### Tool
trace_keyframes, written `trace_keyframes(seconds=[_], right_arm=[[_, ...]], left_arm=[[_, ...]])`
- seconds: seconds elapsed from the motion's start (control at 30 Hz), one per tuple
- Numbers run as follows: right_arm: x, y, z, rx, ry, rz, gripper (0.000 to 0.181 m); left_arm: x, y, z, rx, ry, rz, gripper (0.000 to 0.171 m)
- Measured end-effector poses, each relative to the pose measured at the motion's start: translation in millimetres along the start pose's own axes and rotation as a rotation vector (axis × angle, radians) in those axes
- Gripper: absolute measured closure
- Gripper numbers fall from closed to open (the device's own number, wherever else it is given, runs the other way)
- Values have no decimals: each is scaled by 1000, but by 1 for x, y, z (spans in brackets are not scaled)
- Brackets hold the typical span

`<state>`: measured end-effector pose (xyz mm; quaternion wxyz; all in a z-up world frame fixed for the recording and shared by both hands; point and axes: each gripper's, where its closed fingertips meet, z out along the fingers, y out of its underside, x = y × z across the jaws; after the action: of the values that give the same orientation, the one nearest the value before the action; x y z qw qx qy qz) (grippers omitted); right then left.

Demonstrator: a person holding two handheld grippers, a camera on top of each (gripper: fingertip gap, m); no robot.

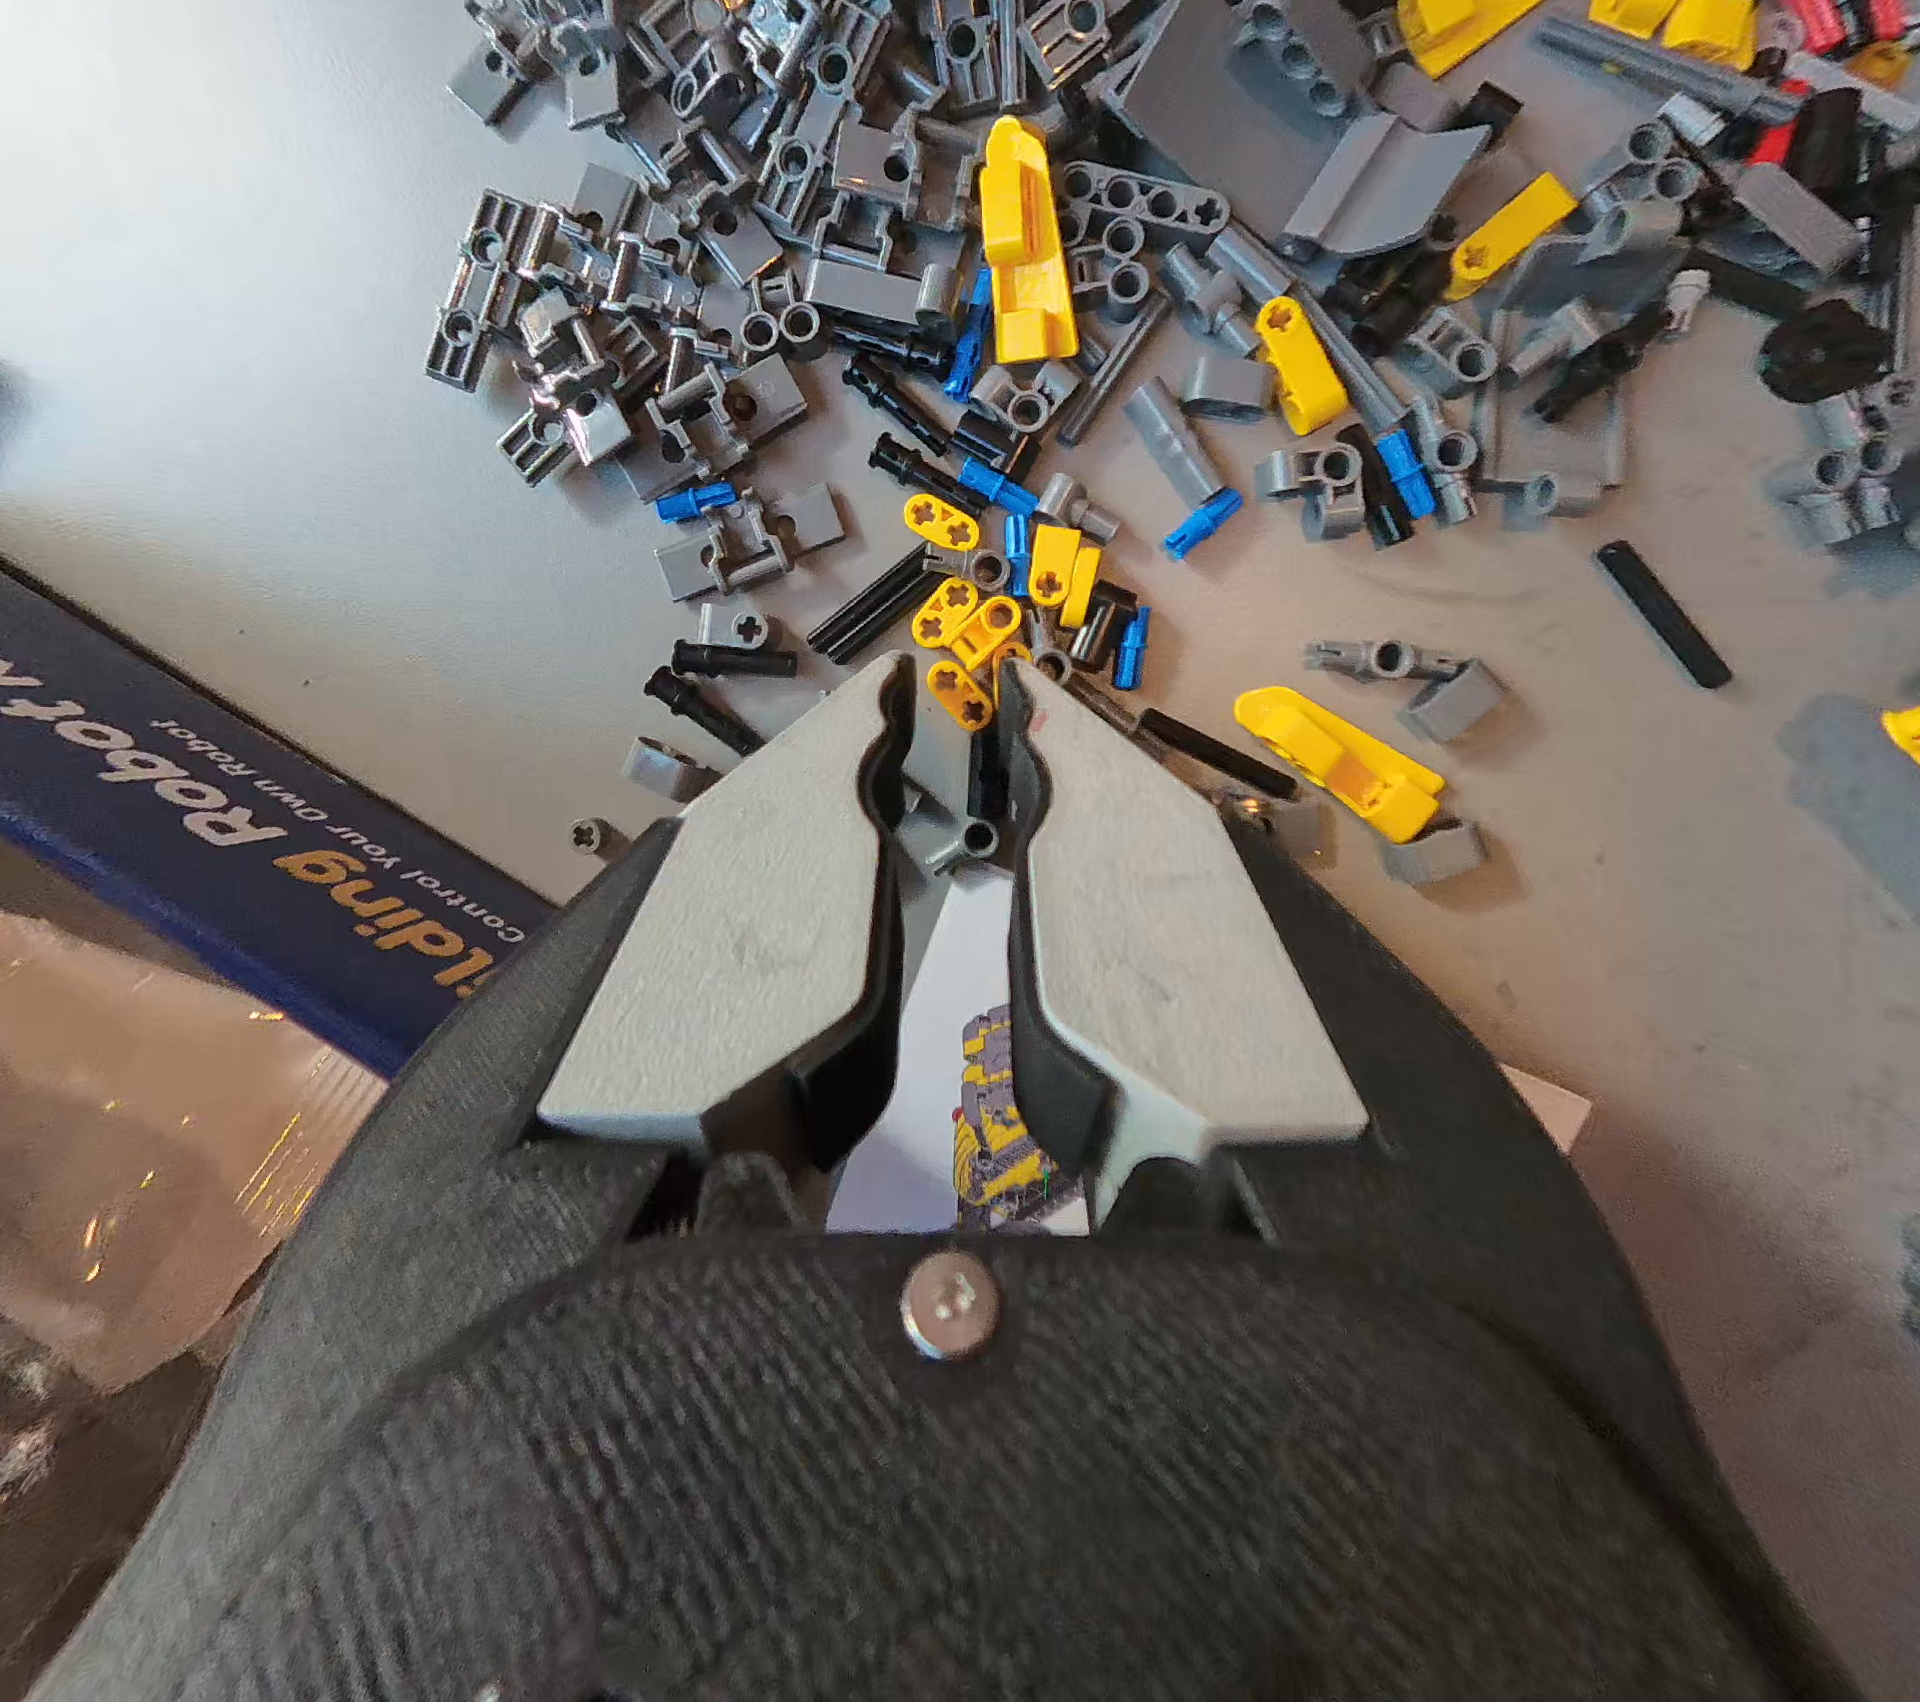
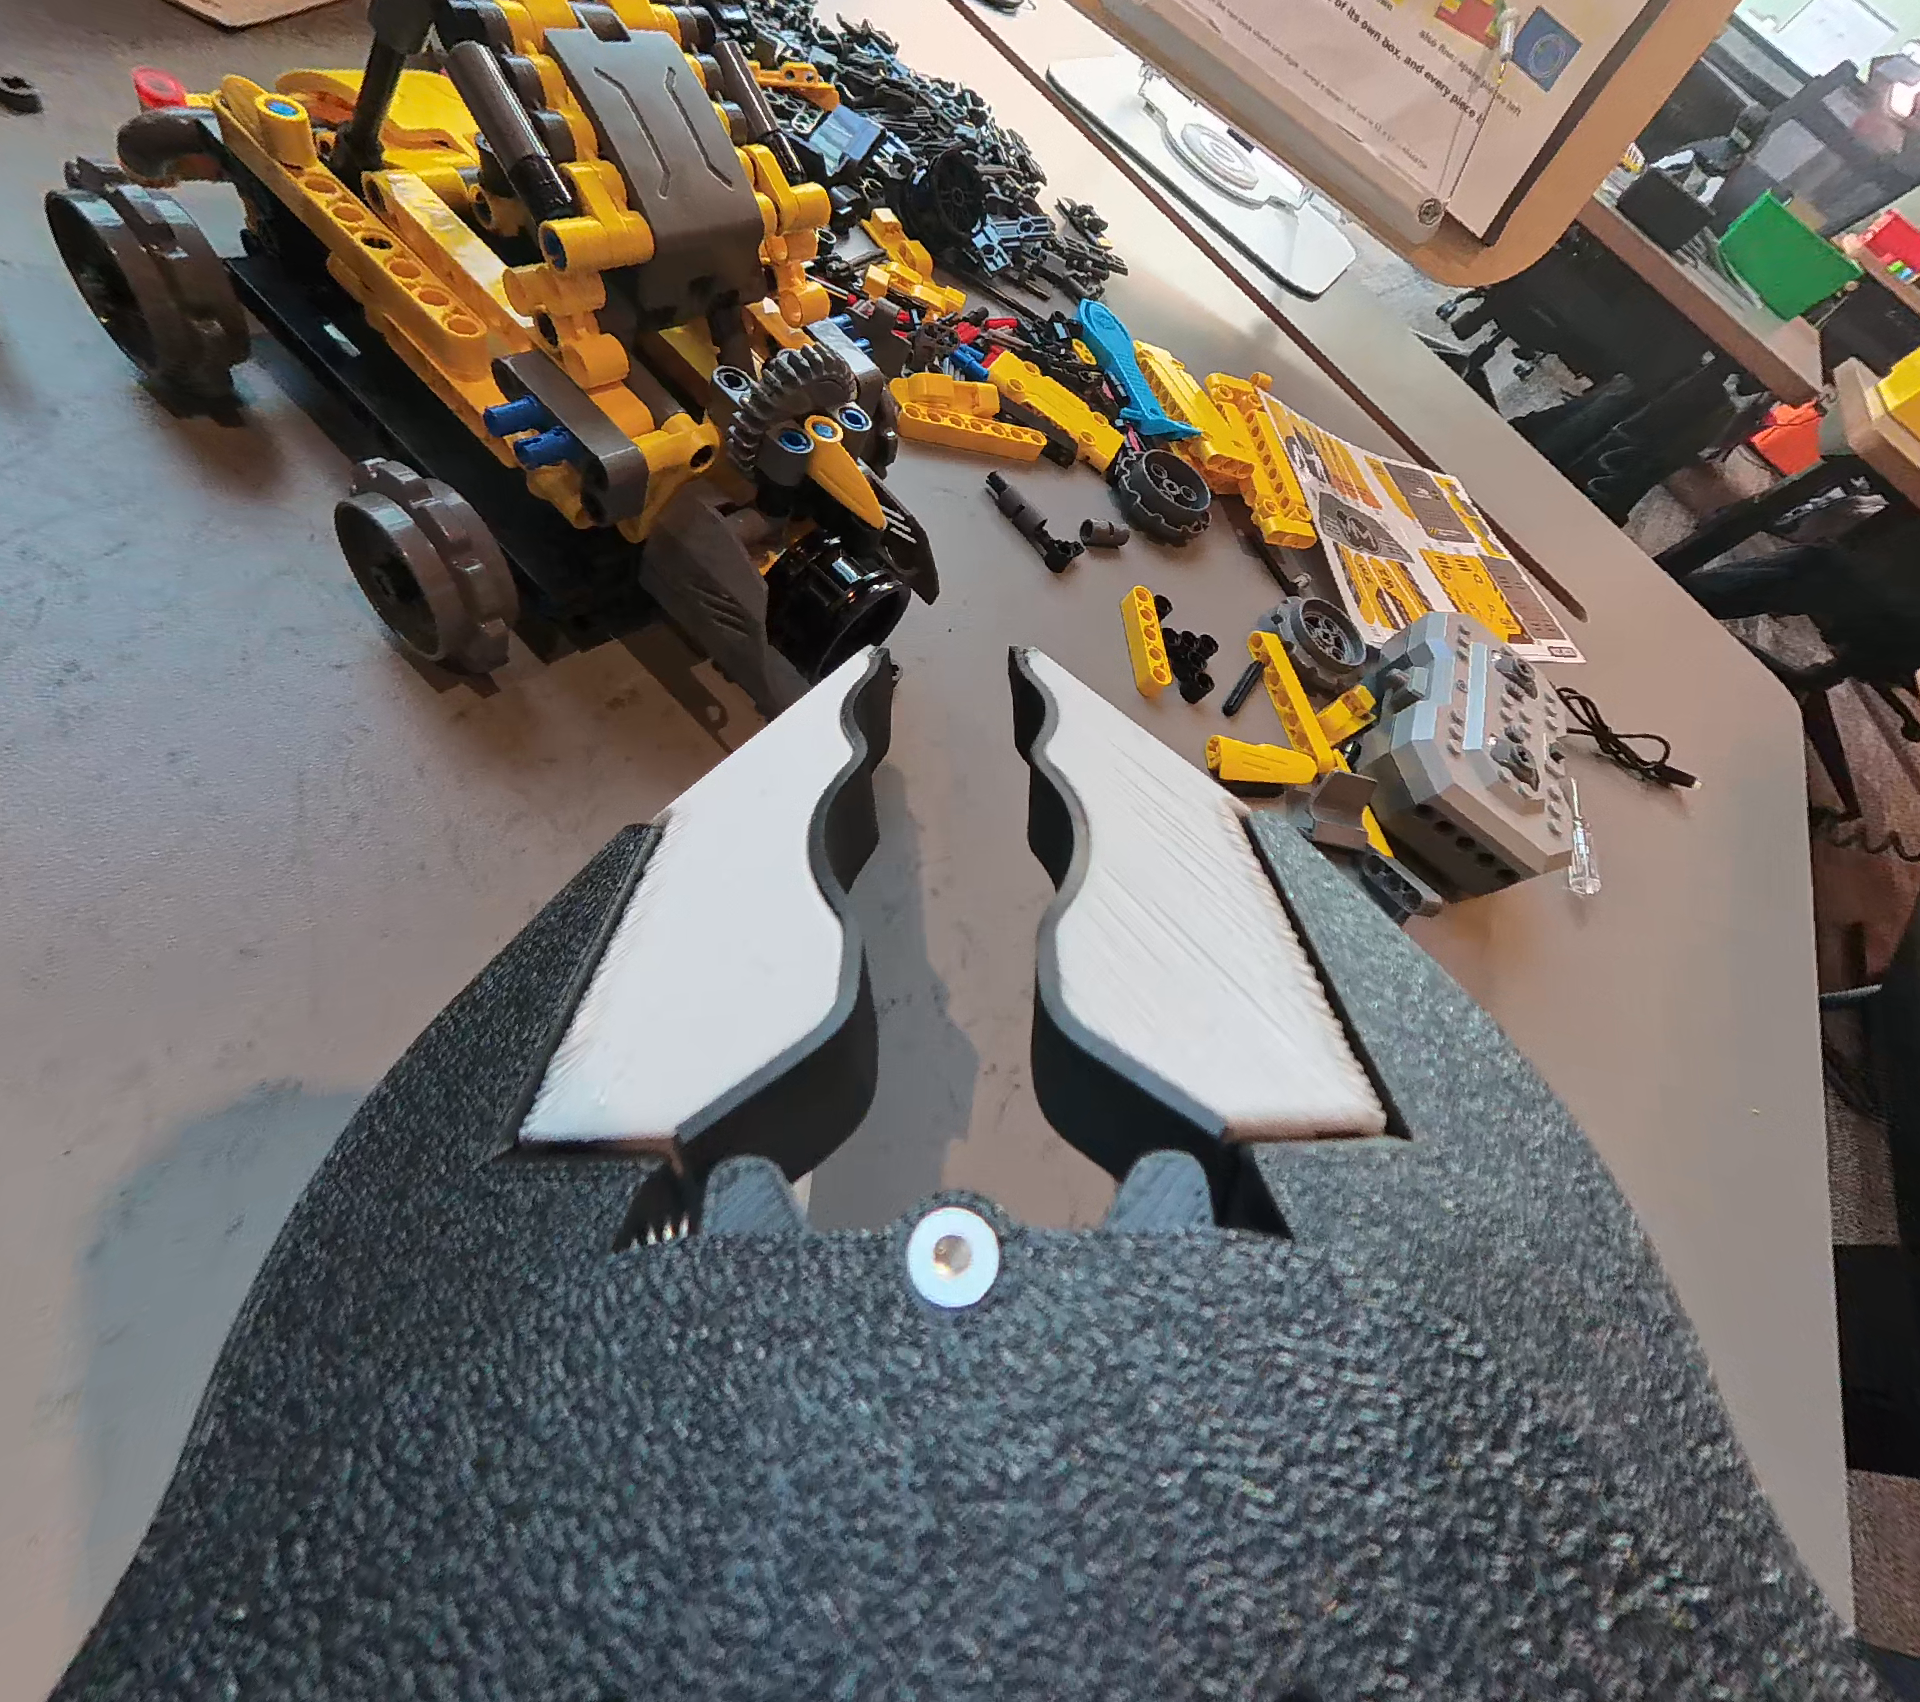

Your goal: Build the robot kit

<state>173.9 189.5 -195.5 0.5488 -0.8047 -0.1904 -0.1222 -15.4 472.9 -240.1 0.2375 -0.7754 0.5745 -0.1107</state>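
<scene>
Where yellow connectors (image 1: pixel 961 613) cluster, left claw (image 1: pixel 956 676) slightly parted, empty.

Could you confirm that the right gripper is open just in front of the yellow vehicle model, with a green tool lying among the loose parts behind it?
Not quite: the tool is blue, not green, as the right wrist view shows. The right gripper is open in front of the yellow vehicle model, with the loose parts behind it.

I note a grey surface (image 2: pixel 260 821) bearing loose building pieces (image 1: pixel 935 218), a yellow model vehicle (image 2: pixel 499 302) and a sticker sheet (image 2: pixel 1423 530).
</scene>
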Motion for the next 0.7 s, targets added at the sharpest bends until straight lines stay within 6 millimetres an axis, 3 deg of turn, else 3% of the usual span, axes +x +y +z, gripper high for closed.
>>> trace_keyframes(seconds=[0.4,0.7], right_arm=[[-1,-1,-1,8,-6,3,159],[-1,-1,-1,7,-3,2,159]], left_arm=[[-6,4,-3,-26,-33,8,164],[1,6,-1,-29,28,-9,168]])
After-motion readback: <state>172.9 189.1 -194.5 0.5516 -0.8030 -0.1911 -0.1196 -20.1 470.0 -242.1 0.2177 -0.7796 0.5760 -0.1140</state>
